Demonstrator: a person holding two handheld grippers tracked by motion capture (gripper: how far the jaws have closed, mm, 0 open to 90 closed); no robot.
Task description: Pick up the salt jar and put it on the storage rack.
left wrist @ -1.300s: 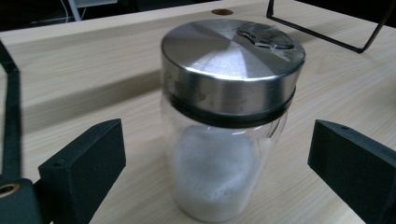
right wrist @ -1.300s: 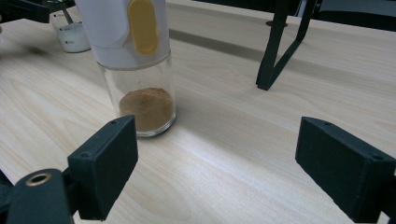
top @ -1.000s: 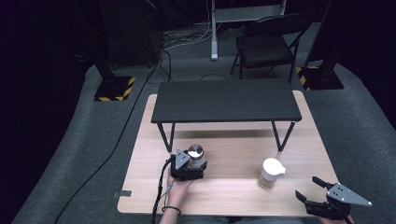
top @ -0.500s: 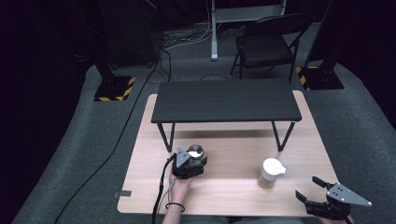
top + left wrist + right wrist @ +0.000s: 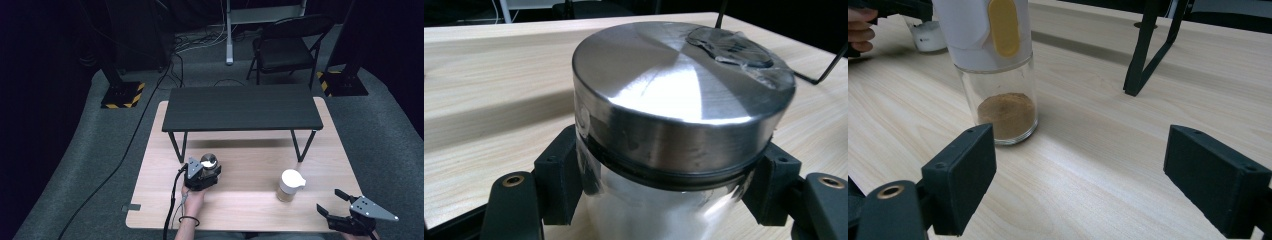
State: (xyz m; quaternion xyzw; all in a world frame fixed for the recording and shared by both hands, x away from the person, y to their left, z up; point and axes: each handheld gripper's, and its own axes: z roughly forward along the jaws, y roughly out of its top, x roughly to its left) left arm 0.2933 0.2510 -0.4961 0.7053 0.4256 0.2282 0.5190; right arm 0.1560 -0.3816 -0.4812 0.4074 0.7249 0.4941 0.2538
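Left claw clenched on steel jar; jar base cut off.

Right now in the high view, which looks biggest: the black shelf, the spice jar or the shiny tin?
1. black shelf, by far.
2. spice jar and shiny tin: alike, too close to rank.

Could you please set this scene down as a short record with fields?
Surface: light wooden table
Left claw: closed on round shiny metal canister; its jaws have just closed
Right claw: open, nothing between its jaws
Other item: clear glass jar with white lid and brown powder, upright, ahead of the right claw
Background: low black shelf on the table
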